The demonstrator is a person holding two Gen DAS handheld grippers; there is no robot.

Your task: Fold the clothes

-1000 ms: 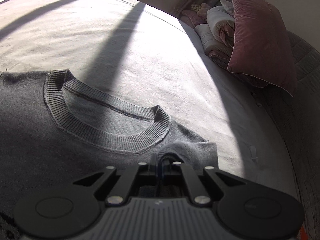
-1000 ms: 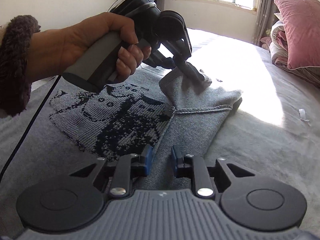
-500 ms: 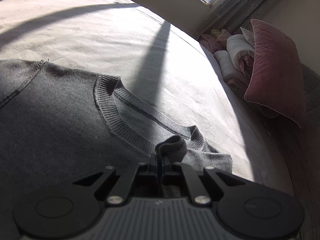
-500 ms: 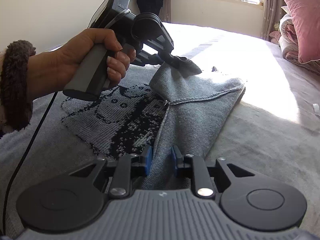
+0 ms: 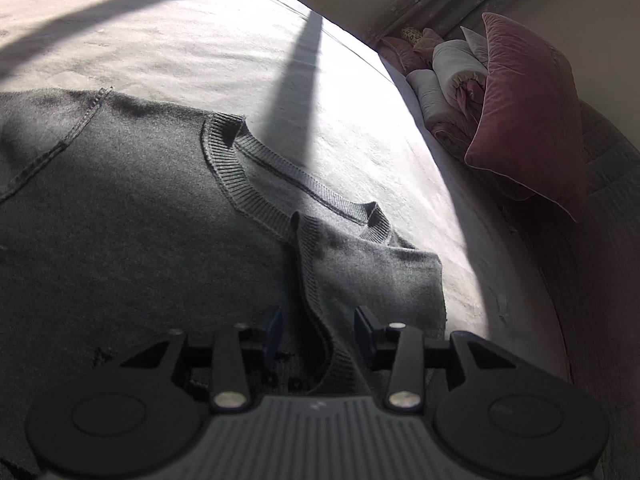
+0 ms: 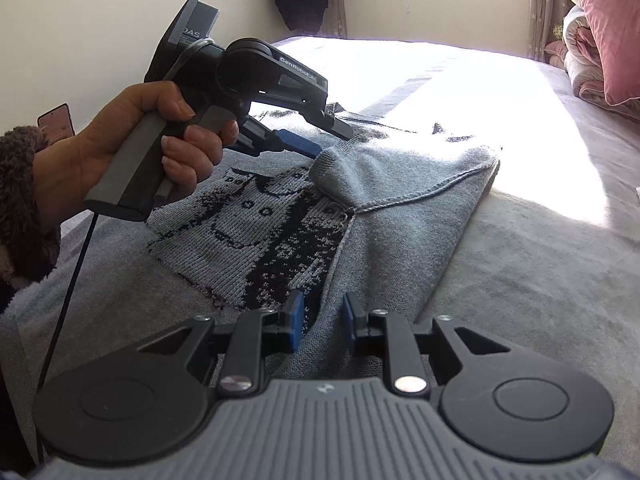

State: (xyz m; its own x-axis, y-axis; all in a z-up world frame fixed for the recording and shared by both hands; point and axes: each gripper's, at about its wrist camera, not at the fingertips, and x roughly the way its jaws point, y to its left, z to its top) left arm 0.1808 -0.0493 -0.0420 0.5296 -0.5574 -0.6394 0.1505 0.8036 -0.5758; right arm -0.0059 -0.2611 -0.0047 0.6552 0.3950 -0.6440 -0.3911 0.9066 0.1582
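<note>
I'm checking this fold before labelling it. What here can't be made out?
- Sweater hem: right wrist view, cut off behind the right gripper.
- Folded sleeve cuff end: left wrist view, runs under the opening left gripper.
- Knitted figure: partly covered by the fold.

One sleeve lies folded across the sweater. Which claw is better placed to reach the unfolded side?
Left, probably: the left claw is opening with the cuff loose in it, and the unfolded shoulder lies on its side. The right claw sits over the folded edge.

left tongs (image 5: 318, 330) opening; right tongs (image 6: 321, 322) slightly parted.
</note>
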